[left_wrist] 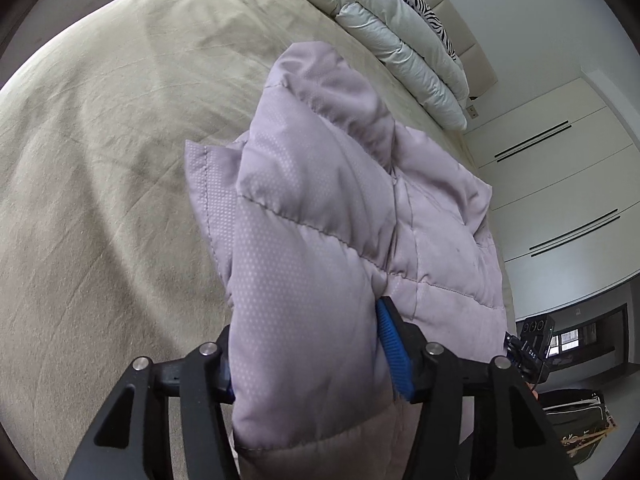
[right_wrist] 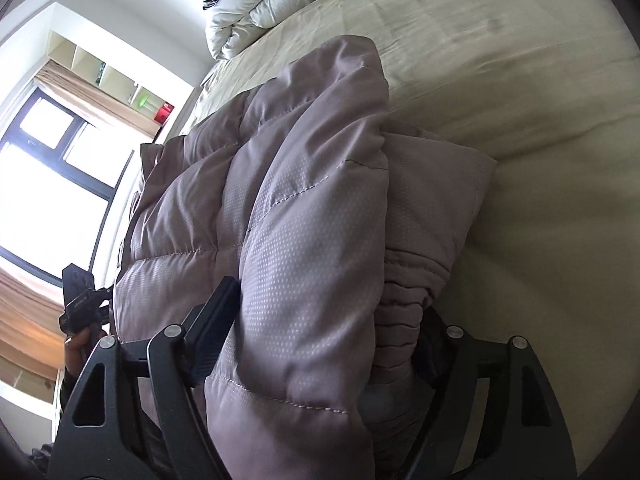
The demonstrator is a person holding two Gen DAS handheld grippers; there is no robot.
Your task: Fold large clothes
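Observation:
A lilac quilted puffer jacket lies folded on the beige bed sheet. In the left wrist view a thick fold of it bulges up between the fingers of my left gripper. The blue ribbed pad shows its bare face beside the fabric, so the jaws stand wide and open around the fold. In the right wrist view the jacket and its gathered cuff fill the gap of my right gripper, which is also open and spread wide. Each gripper appears at the edge of the other's view.
A folded white duvet and a zebra-print pillow lie at the head of the bed. White wardrobe doors stand on one side, a bright window with shelves on the other. A dark bag sits on the floor.

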